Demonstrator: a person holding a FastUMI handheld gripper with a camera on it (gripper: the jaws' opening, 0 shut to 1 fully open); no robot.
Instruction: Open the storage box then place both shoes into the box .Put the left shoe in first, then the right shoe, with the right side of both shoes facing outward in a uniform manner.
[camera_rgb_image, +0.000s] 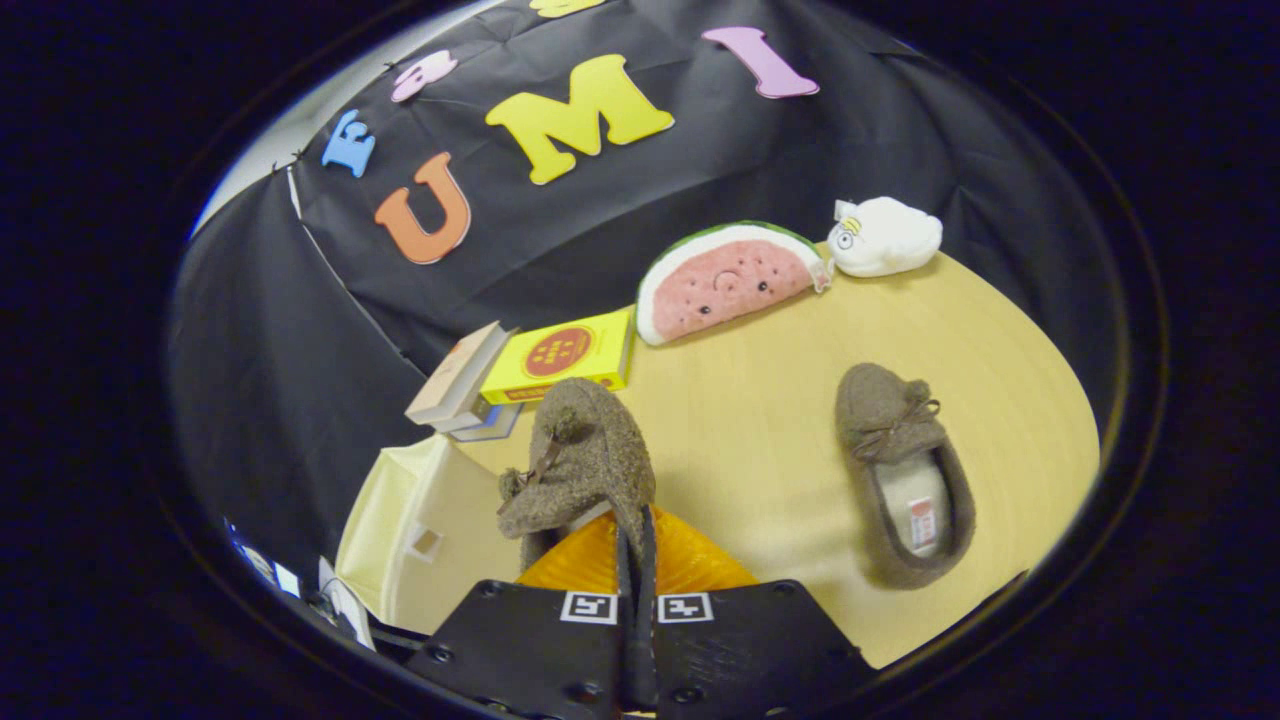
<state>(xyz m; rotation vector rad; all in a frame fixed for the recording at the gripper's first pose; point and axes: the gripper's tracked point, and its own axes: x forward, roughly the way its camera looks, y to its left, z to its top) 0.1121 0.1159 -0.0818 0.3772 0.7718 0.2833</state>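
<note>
Wooden table (800, 420), gripper (636, 560) pinching fuzzy brown shoe (585, 460)

The gripper (636, 560) has two broad, flat plates side by side at its base, each dotted with small round screws near the corners. Each plate carries a square black-and-white marker at its inner top corner. Two narrow fingers (647, 560) rise from between the plates, pressed closely together along their length.
</note>
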